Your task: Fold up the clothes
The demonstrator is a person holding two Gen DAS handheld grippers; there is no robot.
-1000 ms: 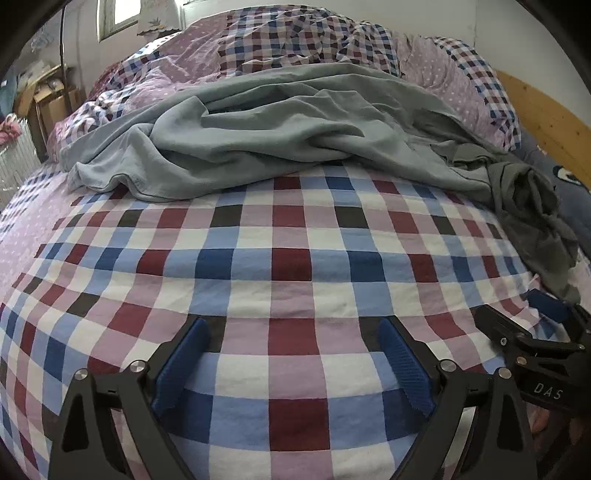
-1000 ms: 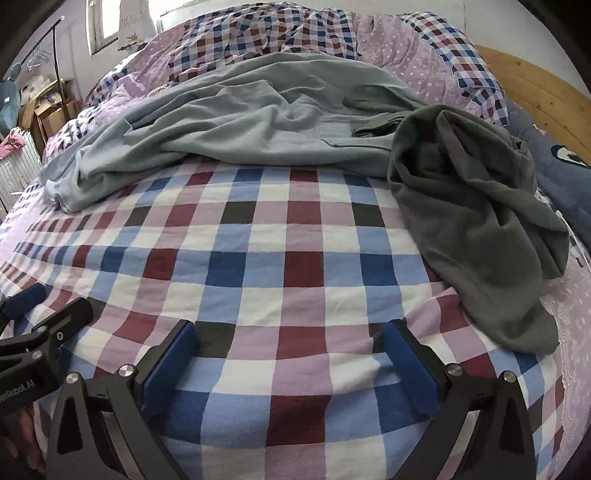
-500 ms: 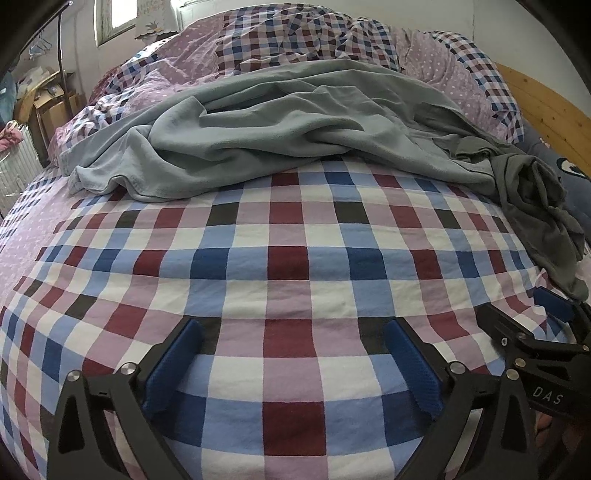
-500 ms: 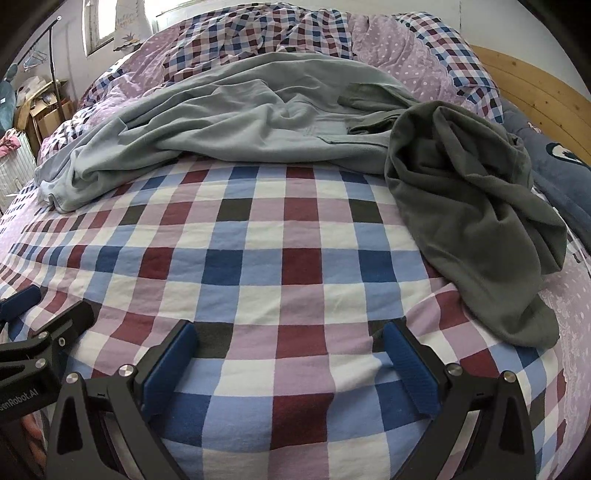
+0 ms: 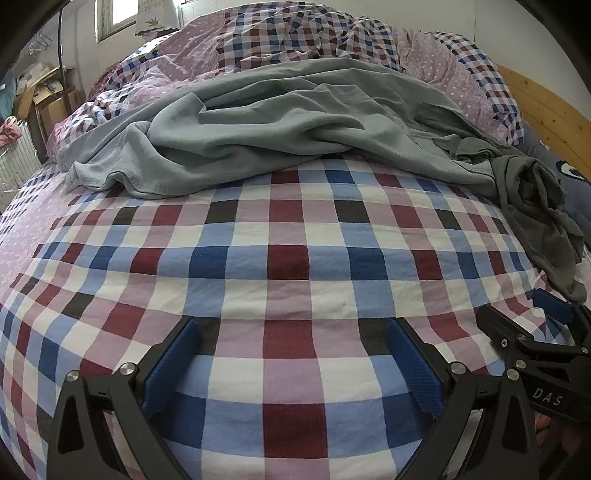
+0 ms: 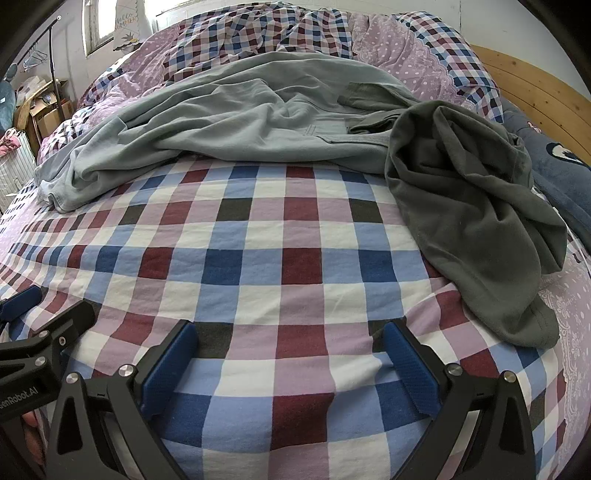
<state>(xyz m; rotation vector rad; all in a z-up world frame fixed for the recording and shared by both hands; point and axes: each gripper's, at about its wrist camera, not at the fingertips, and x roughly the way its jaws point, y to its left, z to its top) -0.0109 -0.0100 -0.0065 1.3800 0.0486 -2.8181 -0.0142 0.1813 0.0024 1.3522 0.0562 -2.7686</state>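
A crumpled light grey-green garment [image 5: 280, 129] [image 6: 236, 118] lies across the far half of the bed. A darker grey garment [image 6: 472, 206] [image 5: 535, 199] is heaped to its right, partly overlapping it. My left gripper [image 5: 291, 350] hovers open over bare checked sheet, well short of the clothes, with nothing between its blue pads. My right gripper [image 6: 288, 350] is likewise open and empty, near the dark garment's lower hem. Each gripper shows at the edge of the other's view: the right gripper [image 5: 532, 332] and the left gripper [image 6: 40, 321].
The bed wears a checked sheet [image 5: 288, 258] [image 6: 258, 266] with a bunched checked and dotted duvet [image 5: 303, 33] at the far end. A wooden bed frame [image 6: 535, 92] and navy plush [image 6: 554, 158] are on the right. Boxes and a rack [image 5: 44, 99] stand left.
Both grippers have edged slightly forward and to the left over the sheet, so the clothes sit a little to the right in view. Both stayed open; the garments have not moved.
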